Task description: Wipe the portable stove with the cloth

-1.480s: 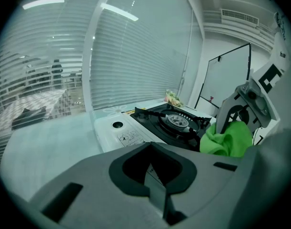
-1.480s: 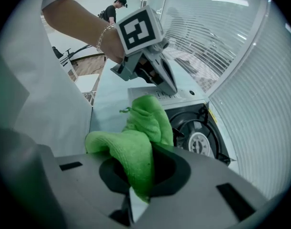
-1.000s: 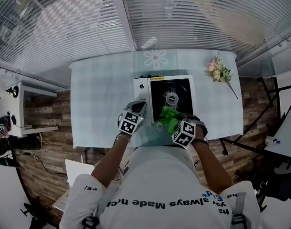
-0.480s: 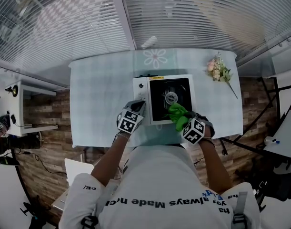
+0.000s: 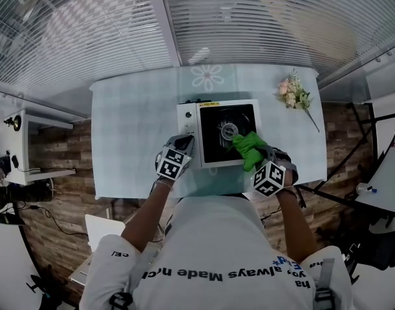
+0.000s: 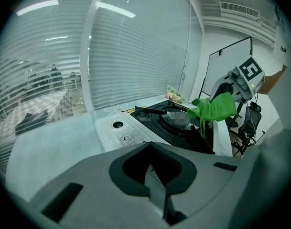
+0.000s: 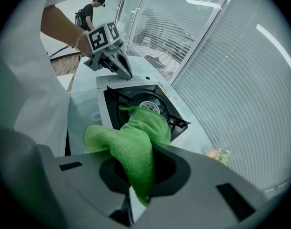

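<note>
Two fingers of the right gripper pinch the green cloth, which is bunched over the portable stove beside its burner. Left gripper fingers are pressed together, empty, at the stove's white left panel. Stove sits mid-bench.

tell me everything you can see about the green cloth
The green cloth is a bright, fuzzy, microfibre-looking rag, bunched rather than spread flat. One end is pinched in the shut jaws of the right gripper; the rest bulges forward, with a thin tail hanging down. It sits over the right side of the portable stove, on its black top beside the round burner. Whether it presses on the surface cannot be told.
</note>
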`<action>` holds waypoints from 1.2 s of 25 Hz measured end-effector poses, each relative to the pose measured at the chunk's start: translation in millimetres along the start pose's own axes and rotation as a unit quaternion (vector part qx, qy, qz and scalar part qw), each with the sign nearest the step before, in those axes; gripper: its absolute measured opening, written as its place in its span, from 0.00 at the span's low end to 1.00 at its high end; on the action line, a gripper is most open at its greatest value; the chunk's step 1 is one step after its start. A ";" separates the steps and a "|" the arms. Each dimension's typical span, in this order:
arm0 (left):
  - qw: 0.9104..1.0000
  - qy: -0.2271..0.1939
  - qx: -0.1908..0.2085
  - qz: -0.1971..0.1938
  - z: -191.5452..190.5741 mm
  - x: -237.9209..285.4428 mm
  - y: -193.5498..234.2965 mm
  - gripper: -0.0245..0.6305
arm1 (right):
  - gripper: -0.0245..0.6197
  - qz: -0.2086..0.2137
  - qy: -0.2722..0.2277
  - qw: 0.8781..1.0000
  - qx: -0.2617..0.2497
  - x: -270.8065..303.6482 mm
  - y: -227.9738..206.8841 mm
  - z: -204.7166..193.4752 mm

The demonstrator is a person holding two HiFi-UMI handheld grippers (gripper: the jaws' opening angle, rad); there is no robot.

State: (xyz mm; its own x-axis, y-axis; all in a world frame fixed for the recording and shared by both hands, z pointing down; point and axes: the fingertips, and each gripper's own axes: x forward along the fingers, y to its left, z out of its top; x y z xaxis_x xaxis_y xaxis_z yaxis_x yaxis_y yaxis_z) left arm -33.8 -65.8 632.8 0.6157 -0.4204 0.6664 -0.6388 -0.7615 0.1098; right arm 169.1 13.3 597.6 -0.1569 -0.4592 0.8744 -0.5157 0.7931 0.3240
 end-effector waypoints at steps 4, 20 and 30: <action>1.000 0.000 -0.005 -0.001 0.9 0.2 -0.6 0.05 | 0.08 0.030 0.022 0.999 -0.020 16.7 -1.1 -14.2; 1.000 0.008 -0.005 -0.002 -0.3 1.8 -1.2 0.05 | 0.08 0.059 -0.001 0.998 -0.011 44.1 -19.0 -13.1; 1.000 0.019 -0.003 -0.008 0.0 2.5 -2.0 0.05 | 0.08 0.044 -0.005 0.999 -0.009 62.7 -51.8 -1.5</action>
State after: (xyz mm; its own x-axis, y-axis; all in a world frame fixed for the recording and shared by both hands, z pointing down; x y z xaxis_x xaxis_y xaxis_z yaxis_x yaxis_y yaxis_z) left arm -31.0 -65.4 634.2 0.6085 -0.3890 0.6917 -0.6318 -0.7649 0.1257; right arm 187.2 -56.0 636.2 -0.2094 -0.3903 0.8965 -0.4844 0.8379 0.2516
